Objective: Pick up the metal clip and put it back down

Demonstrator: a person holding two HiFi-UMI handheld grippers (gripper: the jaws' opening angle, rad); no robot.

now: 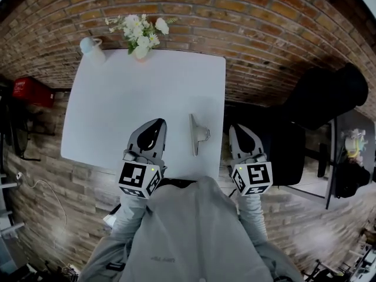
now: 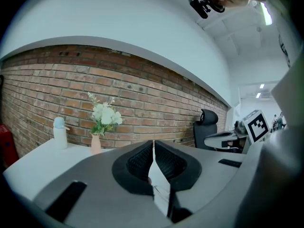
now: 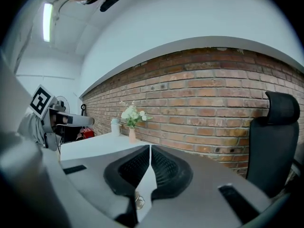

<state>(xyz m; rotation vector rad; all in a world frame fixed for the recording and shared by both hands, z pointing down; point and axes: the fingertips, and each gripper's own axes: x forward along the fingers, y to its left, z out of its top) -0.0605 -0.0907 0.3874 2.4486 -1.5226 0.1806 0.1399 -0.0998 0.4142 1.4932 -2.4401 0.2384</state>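
The metal clip [image 1: 195,134] lies on the white table [image 1: 117,110] close to its near right corner, a long silver bar with a wire handle sticking out to the right. My left gripper [image 1: 156,123] hovers over the table's near edge just left of the clip, jaws shut with nothing between them [image 2: 153,144]. My right gripper [image 1: 238,128] is right of the clip, beyond the table's right edge, also shut and empty [image 3: 150,148]. Neither gripper touches the clip. The clip does not show in either gripper view.
A small vase of white flowers [image 1: 141,37] and a pale bottle [image 1: 91,47] stand at the table's far edge by the brick wall. A black office chair [image 1: 329,96] and another desk [image 1: 352,145] are to the right. A red box [image 1: 29,90] sits on the left.
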